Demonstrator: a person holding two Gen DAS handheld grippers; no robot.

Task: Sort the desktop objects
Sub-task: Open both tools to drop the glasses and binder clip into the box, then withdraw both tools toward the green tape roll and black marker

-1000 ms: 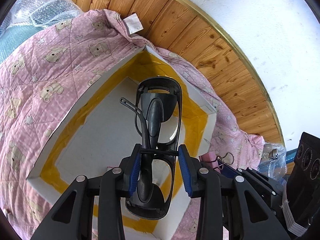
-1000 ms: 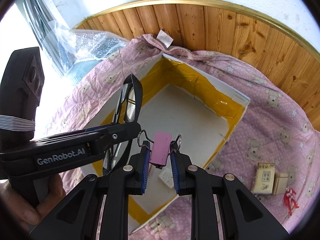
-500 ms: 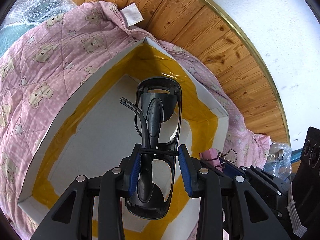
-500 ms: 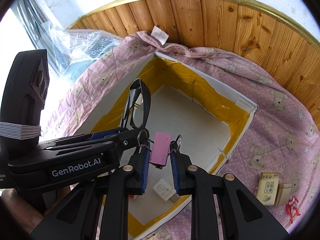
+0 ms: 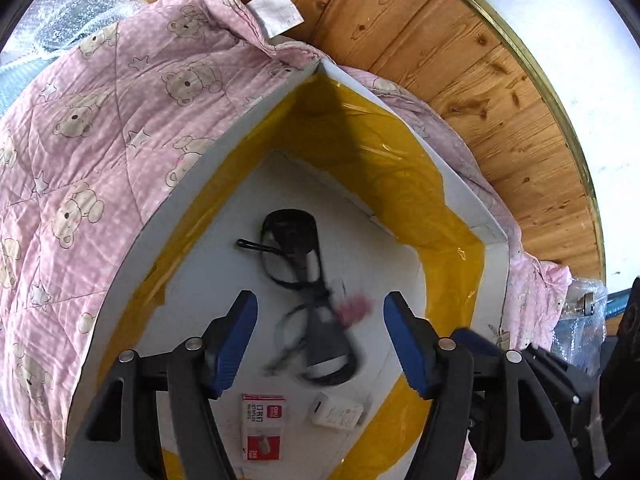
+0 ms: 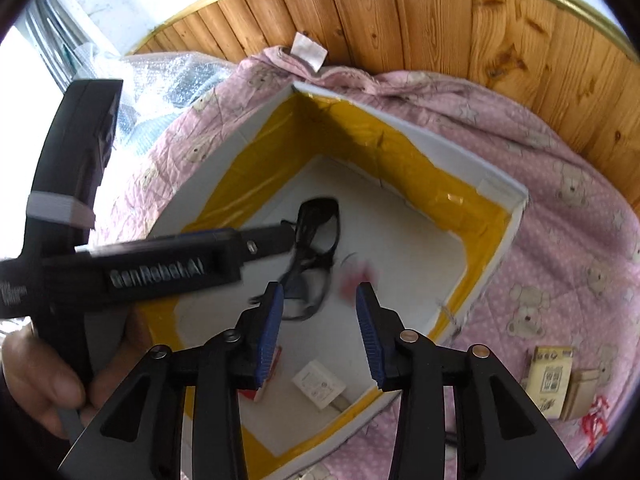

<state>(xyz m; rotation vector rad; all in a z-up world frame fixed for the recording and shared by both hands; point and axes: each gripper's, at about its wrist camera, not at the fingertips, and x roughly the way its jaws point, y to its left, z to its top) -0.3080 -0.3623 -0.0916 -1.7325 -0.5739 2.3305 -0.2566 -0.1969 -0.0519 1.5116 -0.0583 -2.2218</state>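
Observation:
Black glasses (image 5: pixel 304 288) lie blurred on the floor of the white box with yellow tape (image 5: pixel 452 216), also seen as glasses (image 6: pixel 316 248) in the right wrist view. A pink binder clip (image 5: pixel 356 306) shows as a blur beside them, the same clip (image 6: pixel 356 276) in the right wrist view. My left gripper (image 5: pixel 320 344) is open above the box with nothing between its fingers. My right gripper (image 6: pixel 320 332) is open too, over the box (image 6: pixel 500 200), empty. The left gripper's body (image 6: pixel 160 268) crosses the right wrist view.
A red-and-white staples box (image 5: pixel 262 424) and a white adapter (image 5: pixel 336 410) lie on the box floor near the front. A pink bear-print quilt (image 5: pixel 80 160) lies under the box. Small yellow packets (image 6: pixel 554 380) and a red item (image 6: pixel 596 420) sit on the quilt at right. Wood panelling (image 6: pixel 440 20) stands behind.
Both grippers have opened. The glasses dropped from the left gripper and the pink clip from the right one into the box; both are motion-blurred.

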